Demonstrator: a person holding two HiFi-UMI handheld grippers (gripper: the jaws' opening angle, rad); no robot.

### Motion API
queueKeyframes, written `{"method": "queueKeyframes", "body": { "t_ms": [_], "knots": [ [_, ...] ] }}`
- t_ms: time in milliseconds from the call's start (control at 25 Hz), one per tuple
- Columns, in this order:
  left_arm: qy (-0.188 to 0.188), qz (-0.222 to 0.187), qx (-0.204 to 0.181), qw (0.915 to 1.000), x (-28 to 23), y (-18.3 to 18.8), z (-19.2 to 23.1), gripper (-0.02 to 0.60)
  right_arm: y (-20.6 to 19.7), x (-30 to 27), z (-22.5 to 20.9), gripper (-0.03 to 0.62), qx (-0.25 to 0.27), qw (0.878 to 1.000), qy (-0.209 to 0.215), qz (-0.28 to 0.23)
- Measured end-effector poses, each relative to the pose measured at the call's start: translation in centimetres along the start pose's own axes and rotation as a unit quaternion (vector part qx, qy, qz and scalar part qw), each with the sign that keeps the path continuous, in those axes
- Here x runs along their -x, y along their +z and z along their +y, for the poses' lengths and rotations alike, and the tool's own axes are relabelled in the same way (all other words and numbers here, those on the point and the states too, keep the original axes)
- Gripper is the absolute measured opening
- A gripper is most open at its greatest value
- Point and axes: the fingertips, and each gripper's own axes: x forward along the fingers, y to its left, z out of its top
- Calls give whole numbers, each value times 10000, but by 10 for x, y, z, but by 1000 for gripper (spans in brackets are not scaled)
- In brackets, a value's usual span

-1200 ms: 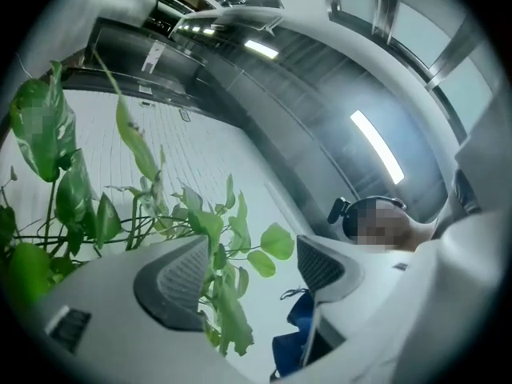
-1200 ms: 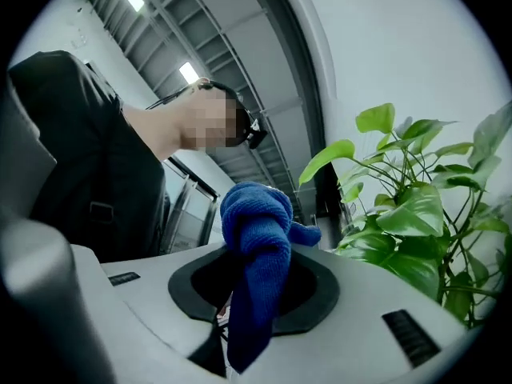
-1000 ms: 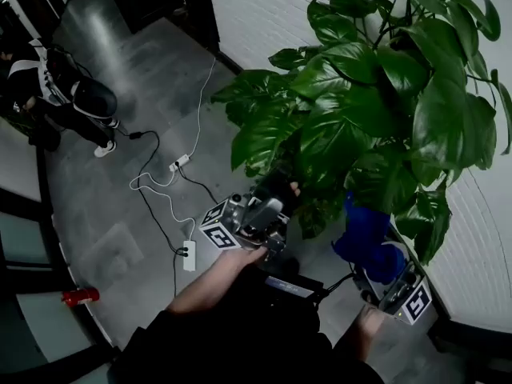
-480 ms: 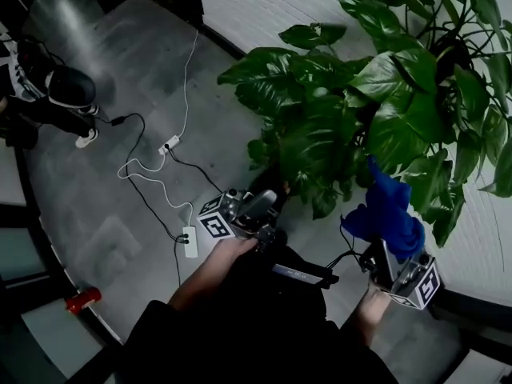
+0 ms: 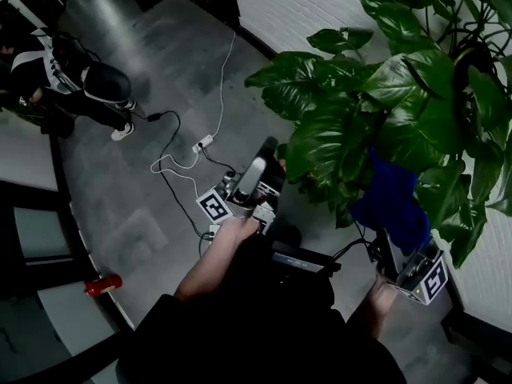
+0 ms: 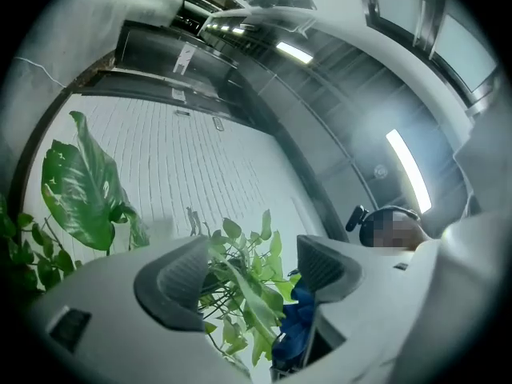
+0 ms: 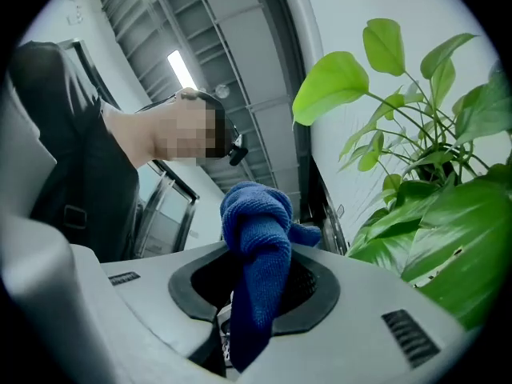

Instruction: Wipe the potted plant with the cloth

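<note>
The potted plant (image 5: pixel 384 110) fills the head view's upper right with broad green leaves; its pot is hidden. My right gripper (image 5: pixel 394 246) is shut on a bunched blue cloth (image 5: pixel 392 202), which stands up against the lower leaves. In the right gripper view the cloth (image 7: pixel 256 246) hangs out of the closed jaws of the right gripper (image 7: pixel 256 290), with leaves (image 7: pixel 448 214) just to the right. My left gripper (image 5: pixel 262 157) points up beside the plant's left edge, apart from the leaves. In its own view the left gripper (image 6: pixel 252 266) is open and empty, with leaves (image 6: pixel 240 286) and the cloth (image 6: pixel 294 326) beyond.
White and black cables with a power strip (image 5: pixel 200 145) trail over the grey floor left of the plant. A person (image 5: pixel 80 82) crouches at the top left. A red object (image 5: pixel 102 284) lies at the lower left. A white brick wall (image 5: pixel 304 6) runs behind the plant.
The left gripper has drawn back out of the leaves and now points up clear of them. The right gripper has shifted with the blue cloth still in it.
</note>
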Motion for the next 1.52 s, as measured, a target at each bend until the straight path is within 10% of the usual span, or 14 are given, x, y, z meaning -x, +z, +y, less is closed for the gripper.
{"method": "queueKeyframes", "body": {
  "t_ms": [280, 600, 840, 1000, 1240, 1520],
  "knots": [
    [-387, 372, 961, 9939, -38, -1, 23, 354, -5, -1, -14, 120, 533, 9947, -846, 254],
    [-1024, 1036, 2482, 9577, -81, 3, 53, 354, 26, -88, 8, 120, 1933, 9576, -1989, 785],
    [-1249, 1329, 3229, 9287, -95, -1, 66, 355, -60, -165, -80, 120, 3330, 8458, -2391, 3415],
    [-1280, 1288, 3686, 9117, -98, -5, 67, 354, -142, -108, -140, 120, 1915, 8077, -3334, 4470],
    [-1093, 1036, 4216, 8942, -97, -11, 76, 354, -165, -94, -121, 119, 758, 8645, -3188, 3812],
    [-1086, 1185, 4213, 8926, -90, -23, 72, 354, -185, -86, -86, 119, 351, 8884, -3165, 3307]
  ]
}}
